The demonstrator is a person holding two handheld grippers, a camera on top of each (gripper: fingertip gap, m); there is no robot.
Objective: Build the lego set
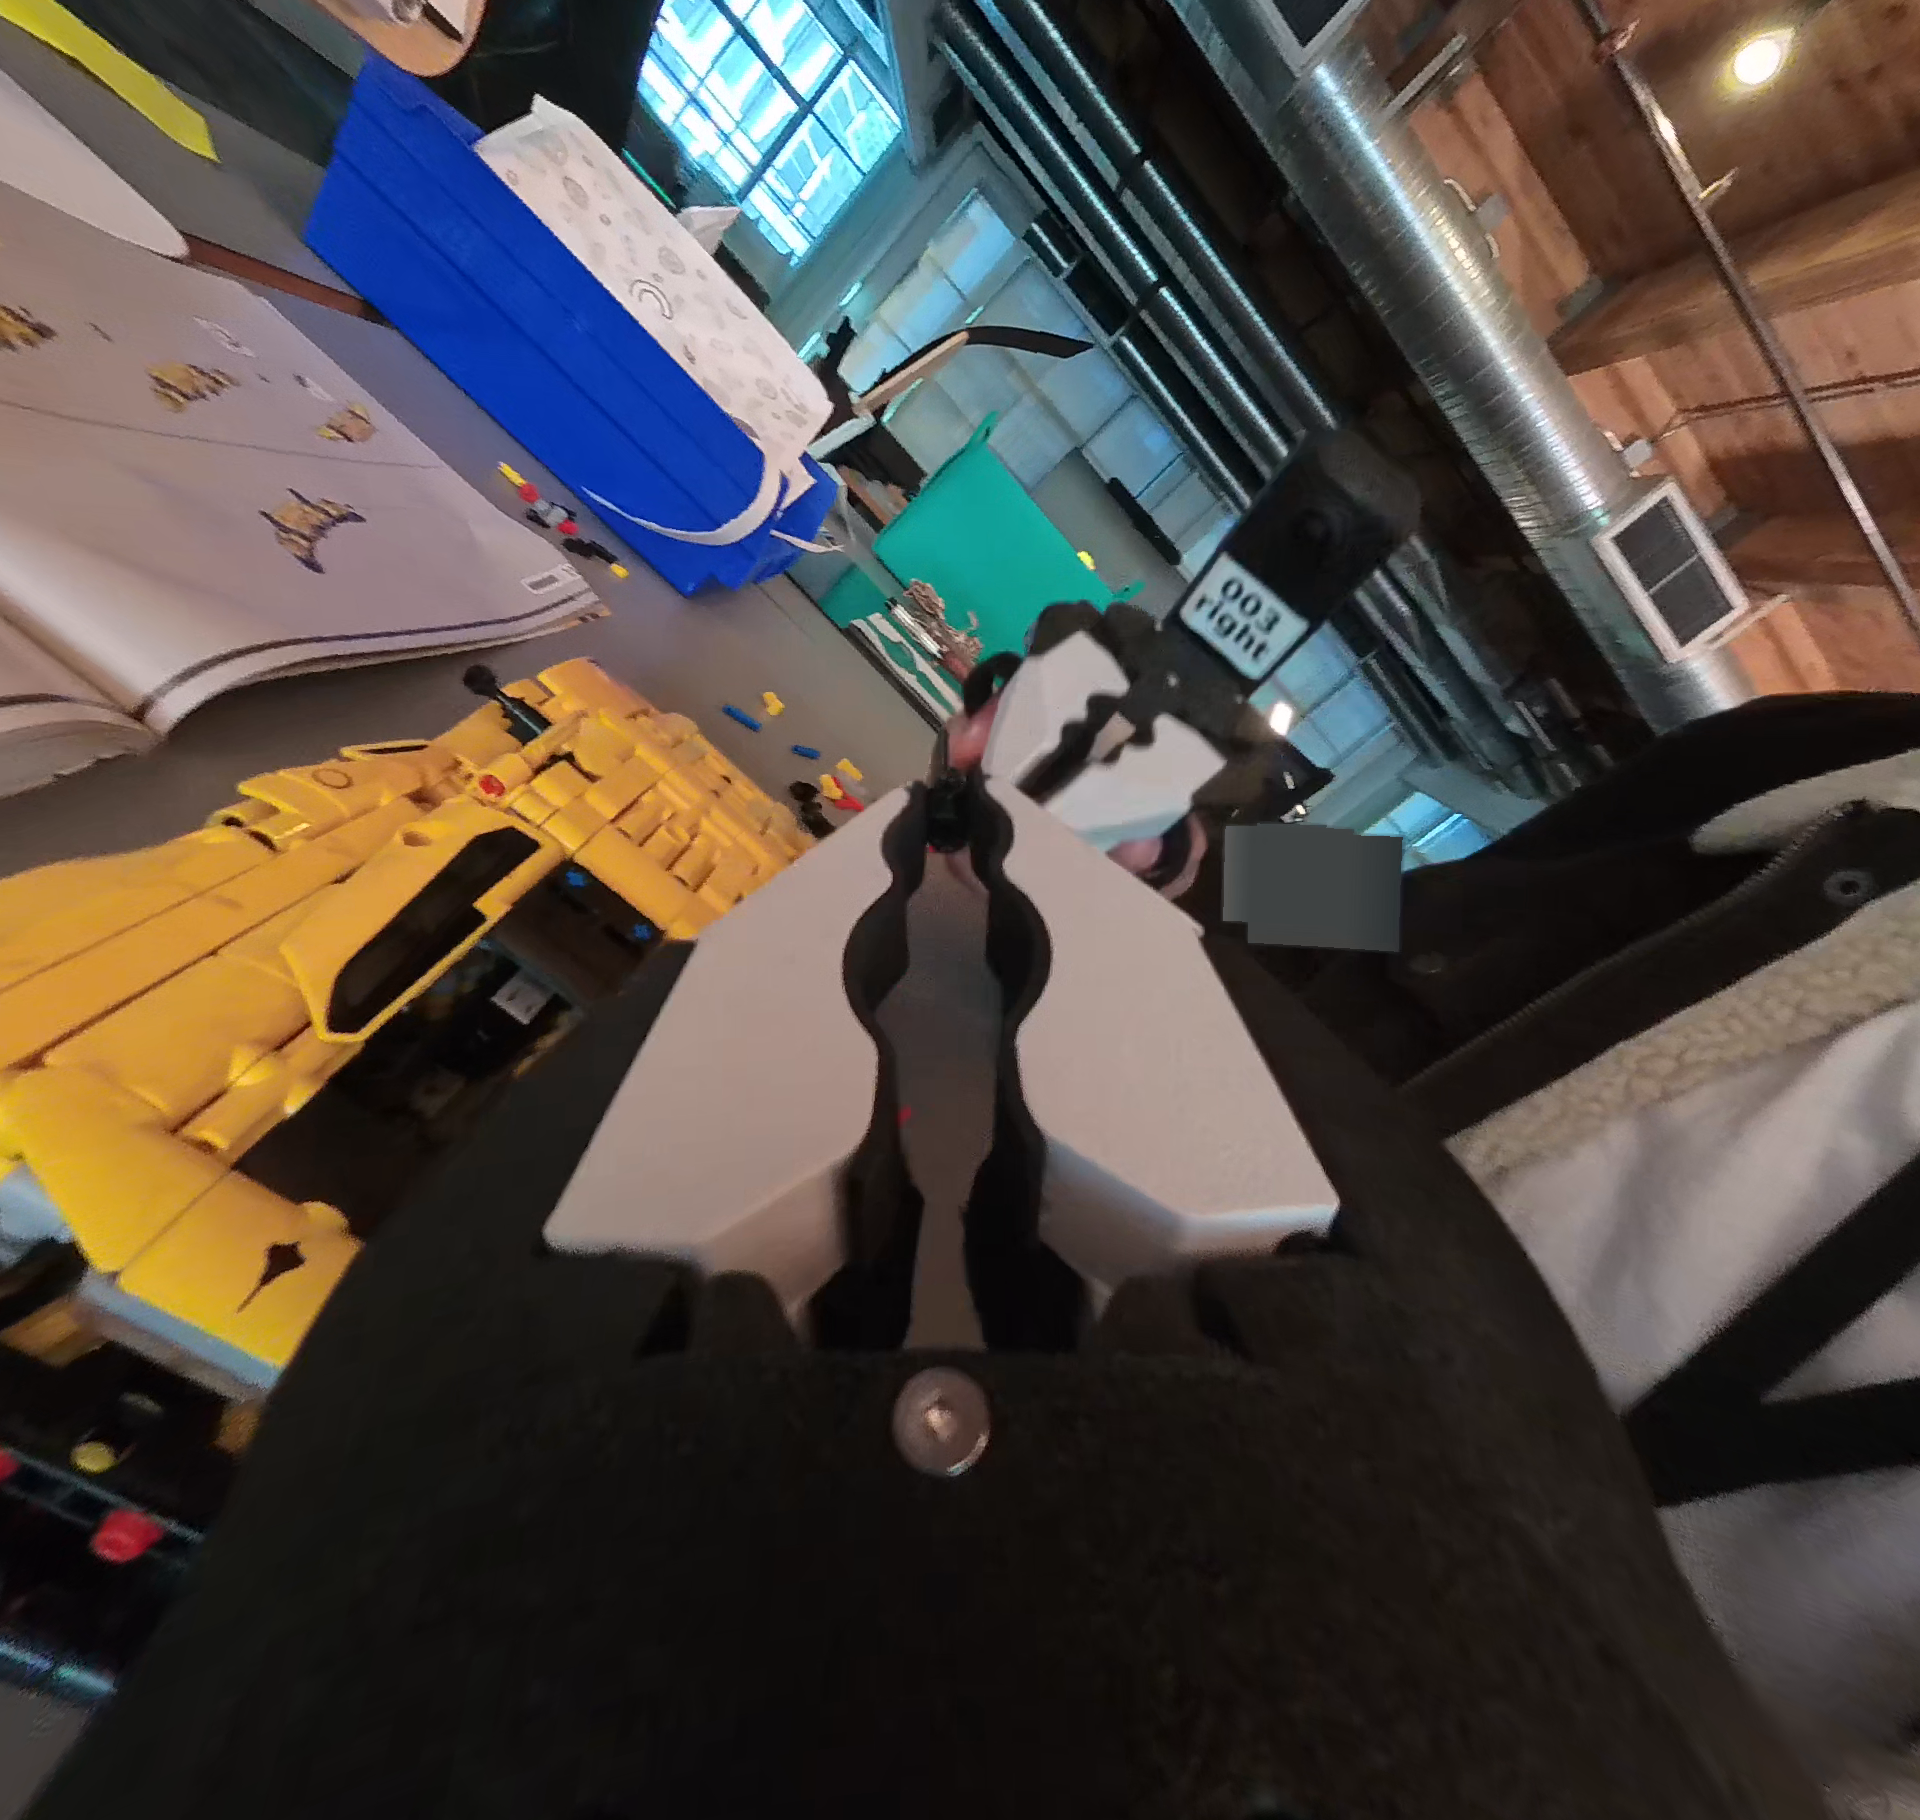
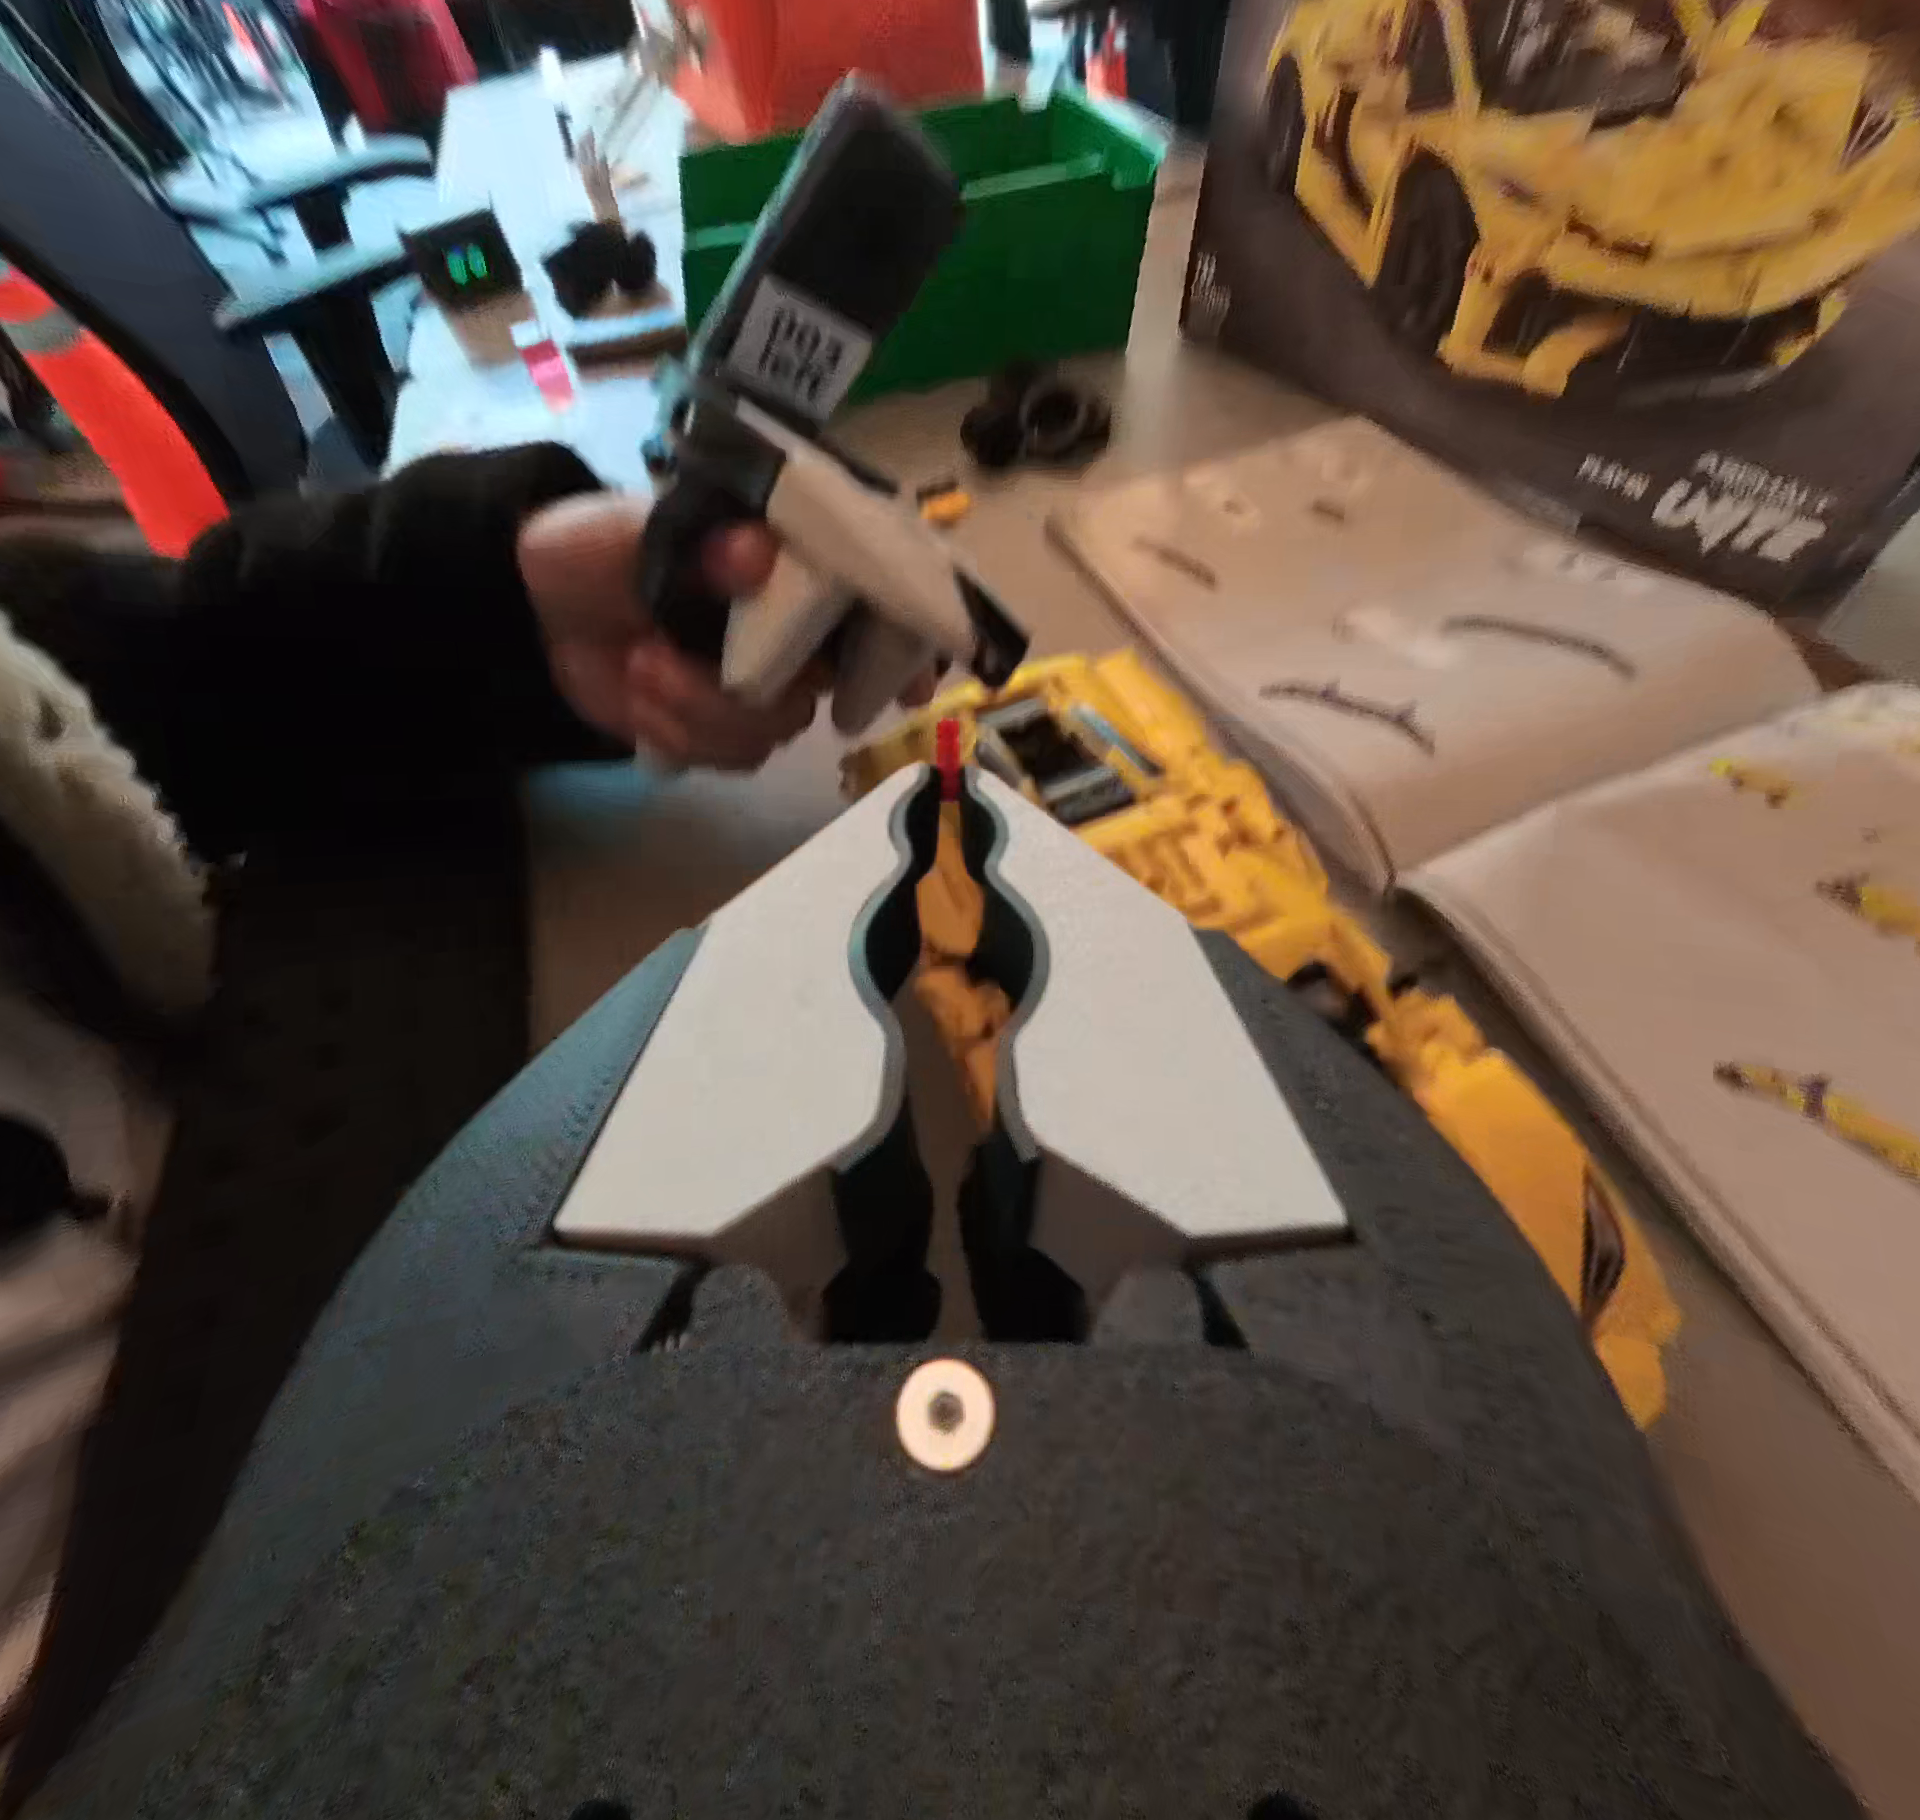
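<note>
The yellow lego car (image 1: 343, 949) lies on the grey table, left of my left gripper (image 1: 948, 799). The left gripper is shut on a small black lego piece (image 1: 948, 814), held in the air. My right gripper (image 2: 948, 783) is shut on a small red pin (image 2: 948, 747) that sticks out past its tips, above the yellow car (image 2: 1195, 835). The two grippers face each other with their tips close together. The right gripper shows in the left wrist view (image 1: 997, 721), and the left one, held by a hand, shows in the right wrist view (image 2: 982, 643).
An open instruction book (image 1: 208, 482) (image 2: 1455, 690) lies beside the car. Loose small bricks (image 1: 790, 731) are scattered on the table. A blue bin (image 1: 540, 336), a green bin (image 2: 997, 243), black tyres (image 2: 1039, 414) and the set's box (image 2: 1558, 212) stand farther back. My left and right fingertips are right by each other.
</note>
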